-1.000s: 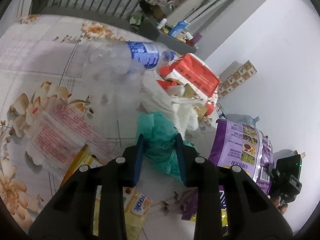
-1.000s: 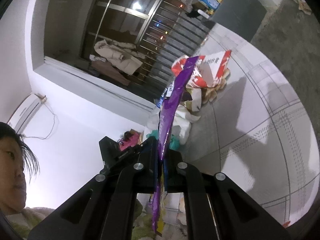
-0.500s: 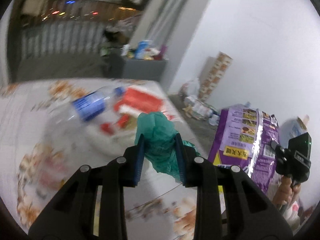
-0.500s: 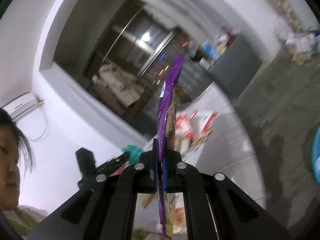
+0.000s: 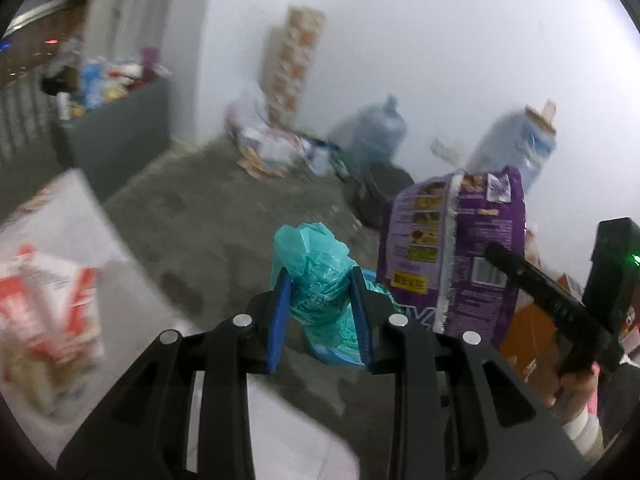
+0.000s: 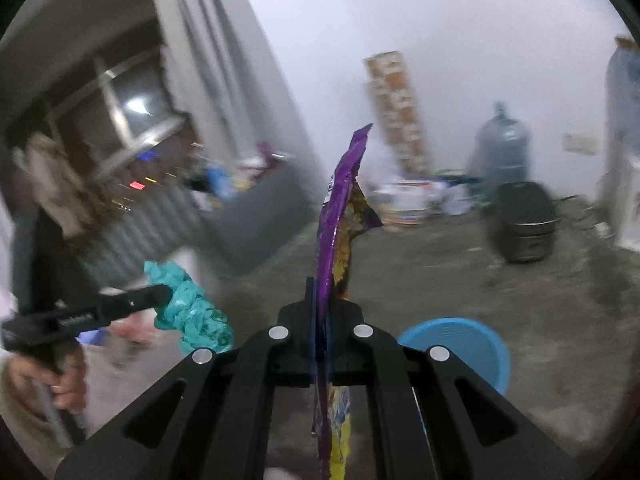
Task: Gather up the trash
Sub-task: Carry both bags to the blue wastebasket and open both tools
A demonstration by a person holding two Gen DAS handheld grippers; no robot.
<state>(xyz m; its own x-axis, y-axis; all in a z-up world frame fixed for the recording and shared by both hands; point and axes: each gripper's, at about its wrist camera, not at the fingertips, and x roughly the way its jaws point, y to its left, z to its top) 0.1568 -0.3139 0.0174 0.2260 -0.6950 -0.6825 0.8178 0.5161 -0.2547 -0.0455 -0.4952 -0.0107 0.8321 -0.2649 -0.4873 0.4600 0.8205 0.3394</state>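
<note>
1. Teal plastic, a crumpled bag [image 5: 320, 280], sits pinched between the blue pads [image 5: 280, 316] of the left tool [image 5: 320, 320]; the jaws stand narrow, clamped on the wad, which bulges above them and trails below.
2. The right tool [image 6: 322, 320] is closed almost flat on a purple wrapper [image 6: 336, 216]. The wrapper's long axis runs straight up out of the jaws, edge-on to that camera, and its tail hangs down under them.
3. Both pieces of trash are off the floor, carried in the air, the two tools near each other: from the left view the wrapper [image 5: 452, 248] is just to the right of the bag, and from the right view the bag [image 6: 188, 308] is low on the left.
4. A blue basin [image 6: 476, 344] lies on the grey floor [image 6: 440, 272] just right of and below the right tool. I judge it the likely drop point, so the right hand is the nearer one; the left would have to cross behind the wrapper to reach it.
5. Room: the floor between the tools and the far wall is mostly open. A dark pot [image 6: 524, 224] and a water jug [image 6: 502, 148] stand well beyond the basin, and a litter pile [image 5: 276, 148] lies by the wall. To the left, a pale tiled area with a red-and-white carton [image 5: 44, 312] is blurred.
6. The tall wrapper may flop sideways and miss the rim when let go.
</note>
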